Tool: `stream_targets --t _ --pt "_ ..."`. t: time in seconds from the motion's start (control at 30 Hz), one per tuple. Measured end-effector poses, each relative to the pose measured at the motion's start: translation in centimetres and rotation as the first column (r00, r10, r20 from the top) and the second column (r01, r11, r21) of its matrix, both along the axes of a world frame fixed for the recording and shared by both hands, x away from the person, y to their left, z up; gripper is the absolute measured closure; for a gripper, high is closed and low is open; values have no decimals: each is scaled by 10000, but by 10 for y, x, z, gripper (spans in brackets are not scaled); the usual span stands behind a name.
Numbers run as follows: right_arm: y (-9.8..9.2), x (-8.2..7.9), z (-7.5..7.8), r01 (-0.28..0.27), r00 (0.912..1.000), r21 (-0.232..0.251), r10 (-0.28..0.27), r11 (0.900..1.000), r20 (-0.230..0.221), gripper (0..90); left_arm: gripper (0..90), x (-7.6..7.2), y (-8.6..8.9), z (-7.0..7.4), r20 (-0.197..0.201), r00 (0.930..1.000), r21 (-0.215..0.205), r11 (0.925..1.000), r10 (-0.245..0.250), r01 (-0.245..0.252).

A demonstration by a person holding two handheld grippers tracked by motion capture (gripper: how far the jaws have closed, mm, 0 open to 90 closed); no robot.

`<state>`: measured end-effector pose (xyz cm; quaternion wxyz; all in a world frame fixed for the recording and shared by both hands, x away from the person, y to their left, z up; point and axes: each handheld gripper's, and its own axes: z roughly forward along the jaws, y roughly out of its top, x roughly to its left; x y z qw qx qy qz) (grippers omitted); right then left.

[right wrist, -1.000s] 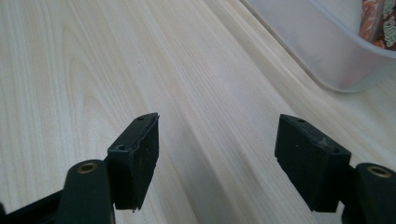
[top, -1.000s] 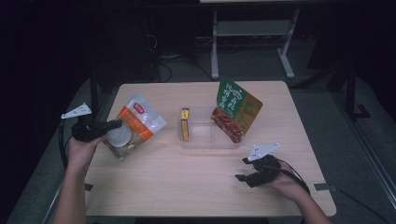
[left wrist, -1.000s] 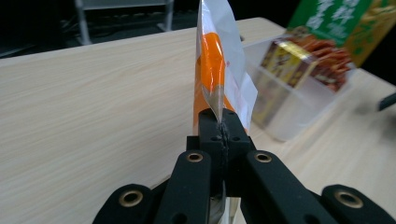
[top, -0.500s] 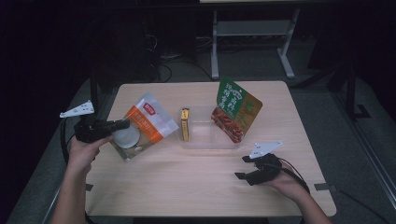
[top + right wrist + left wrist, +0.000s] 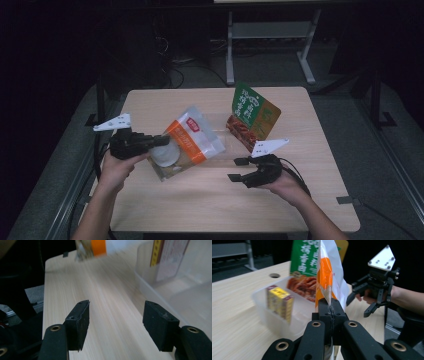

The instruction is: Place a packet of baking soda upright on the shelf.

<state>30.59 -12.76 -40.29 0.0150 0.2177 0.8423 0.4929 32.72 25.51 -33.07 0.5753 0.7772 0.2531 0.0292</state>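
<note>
The wooden counter (image 5: 210, 205) carries everything, its bare boards running under and ahead of both sets of jaws. Near its middle sits a clear plastic tub (image 5: 274, 320), just beyond the left jaws in the left gripper view and ahead and to the right of the right jaws in the right gripper view. A green and orange snack bag (image 5: 252, 115) stands upright in the tub, on the far side of both sets of jaws.

The white and orange pouch (image 5: 187, 145) hangs tilted above the counter, out past the tips of the left jaws and reaching over the near edge of the tub. The left gripper (image 5: 162, 141), held in the left hand (image 5: 117, 170), has its jaws pressed together on the pouch's sealed edge; in the left gripper view the thin edge rises straight up from between the closed pads.

The right gripper (image 5: 239, 169), held in the right hand (image 5: 285, 184), sits low over the counter with its jaws spread and nothing between them. They have just been closing somewhat, with bare wood showing in the gap.

A small yellow and maroon box (image 5: 280, 302) stands inside the tub, to the left of the left jaws in that gripper's view.
</note>
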Motion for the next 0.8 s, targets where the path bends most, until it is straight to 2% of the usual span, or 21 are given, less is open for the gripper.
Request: stream_targets --t 0.1,0.23,0.37,0.4,0.47,0.53,0.6,0.7,0.8 --pt "5 5 6 -66 9998 450 57 9990 213 382 900 1 -14 -5 -76 9996 -70 9996 -290 289" --pt "10 14 10 -69 9999 840 58 9964 137 408 900 2 -28 -12 -281 9973 -258 9974 -684 677" --pt "15 20 9 -290 9996 1260 282 9916 85 607 900 0 -36 -17 -363 9961 -215 9966 -809 802" --pt "16 21 9 -417 9991 1387 430 9895 -61 662 900 0 -38 -19 -442 9956 -312 9962 -826 813" --pt "19 22 9 -524 9982 1512 562 9871 -208 750 900 1 -39 -22 -481 9949 -308 9957 -892 878" --pt "19 20 9 -617 9977 1460 653 9874 -201 878 899 2 -40 -25 -584 9945 -353 9958 -864 845" --pt "18 20 11 -805 9962 1561 845 9845 -190 894 899 3 -39 -28 -624 9944 -483 9955 -849 820" --pt "16 18 15 -1205 9924 1583 1228 9800 -45 897 898 2 -40 -30 -596 9949 -359 9962 -815 795" --pt "13 16 21 -1620 9866 1786 1631 9705 85 900 895 3 -41 -33 -656 9942 -399 9957 -857 832"
